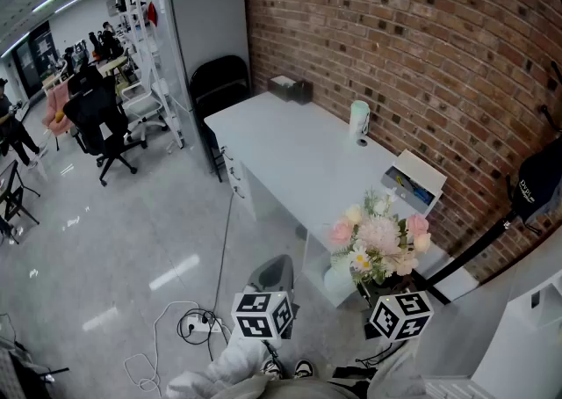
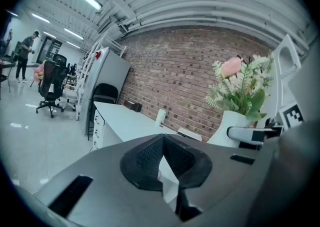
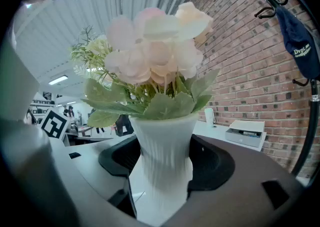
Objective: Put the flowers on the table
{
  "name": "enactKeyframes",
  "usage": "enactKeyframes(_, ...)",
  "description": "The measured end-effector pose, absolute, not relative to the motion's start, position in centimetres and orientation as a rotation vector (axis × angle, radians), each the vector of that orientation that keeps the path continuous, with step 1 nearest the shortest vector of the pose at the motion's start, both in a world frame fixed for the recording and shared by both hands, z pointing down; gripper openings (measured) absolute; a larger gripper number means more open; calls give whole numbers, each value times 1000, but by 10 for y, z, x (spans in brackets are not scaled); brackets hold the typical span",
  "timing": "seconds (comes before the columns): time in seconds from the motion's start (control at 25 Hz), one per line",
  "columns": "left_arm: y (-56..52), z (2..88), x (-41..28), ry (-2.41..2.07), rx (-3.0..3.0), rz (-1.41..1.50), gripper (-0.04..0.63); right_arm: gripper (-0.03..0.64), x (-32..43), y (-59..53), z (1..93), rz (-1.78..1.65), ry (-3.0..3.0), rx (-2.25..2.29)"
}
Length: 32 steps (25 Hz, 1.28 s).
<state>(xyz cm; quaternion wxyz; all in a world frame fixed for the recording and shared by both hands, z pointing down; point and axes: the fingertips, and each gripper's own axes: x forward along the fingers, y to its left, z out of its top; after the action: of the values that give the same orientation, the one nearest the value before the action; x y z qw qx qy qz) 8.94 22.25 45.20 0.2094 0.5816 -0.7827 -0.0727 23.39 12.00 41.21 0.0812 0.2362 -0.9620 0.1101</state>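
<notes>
By the counter's point(image 1: 290, 160) near end, flowers point(image 3: 155, 46) held aloft, not yet set down. Right gripper point(image 3: 165, 168) fingers point(image 3: 216, 163) stand wide, clamped on the white ribbed vase point(image 3: 162, 146). Left gripper point(image 2: 164, 171) fingers point(image 2: 142, 161) nearly together, empty. Judged light, top-heavy, slick, breakable: the vase waist suits the 2 pads.

Head camera looked steeply down, each gripper camera looked closely along its fingers point(image 2: 142, 163), table point(image 1: 290, 151) beyond them was shared by all.
</notes>
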Motion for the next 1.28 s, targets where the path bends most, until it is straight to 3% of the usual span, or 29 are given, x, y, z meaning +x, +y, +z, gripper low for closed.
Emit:
enactKeyframes(0.72, 212, 463, 97, -2244, 1522, -163, 6, 267, 254, 85, 432, 451, -2855, 636)
enactKeyframes(1.28, 159, 474, 27, -2217, 1557, -135, 6, 267, 198, 24, 448, 586, -2825, 766)
